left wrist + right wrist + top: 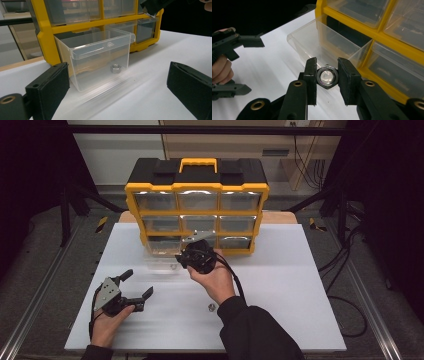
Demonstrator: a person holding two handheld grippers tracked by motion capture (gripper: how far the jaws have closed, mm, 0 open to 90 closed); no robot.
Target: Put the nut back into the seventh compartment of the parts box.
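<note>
So the hex nut [327, 76], at the centre of the right gripper view, is clamped across its flats by the right tool [327, 80], above the pulled-out clear drawer [329, 42] of the yellow organizer [196, 210]. It's small, hard steel, probably slick, so grip flats, not corners. Another nut [115, 68] sits inside the drawer, one more [211, 307] on the bench [300, 285]. Left tool [136, 283], lower left, is spread wide, holding nothing.

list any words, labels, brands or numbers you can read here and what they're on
None can be read.
Pulled-out clear drawer: a small embossed mark on its front lip, too small and blurred to read.
Yellow and black organizer: no legible label or brand.
Hex nut in the right gripper: no stamp visible.
Left gripper: no markings visible.
</note>
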